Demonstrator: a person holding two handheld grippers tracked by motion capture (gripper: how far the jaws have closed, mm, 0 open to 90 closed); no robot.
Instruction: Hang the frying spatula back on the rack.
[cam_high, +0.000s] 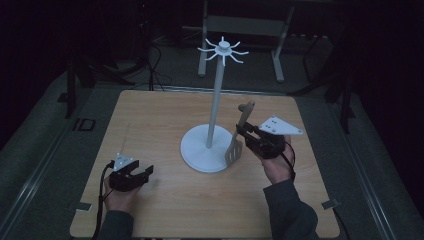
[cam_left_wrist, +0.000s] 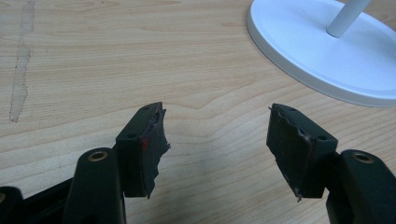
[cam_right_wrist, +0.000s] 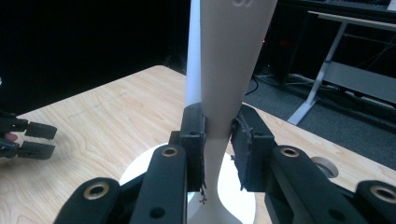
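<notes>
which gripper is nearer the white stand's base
Right. The right gripper holds a spatula at the stand's base edge; the left gripper rests farther off.

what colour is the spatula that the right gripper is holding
Pale beige, almost cream; the spatula shows best in the right gripper view.

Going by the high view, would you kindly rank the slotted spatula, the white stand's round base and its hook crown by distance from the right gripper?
1. The pale slotted spatula, clamped between the jaws of the right gripper.
2. The round white base of the stand, just left of that gripper.
3. The white crown of hooks atop the pole, high and farthest.
</notes>
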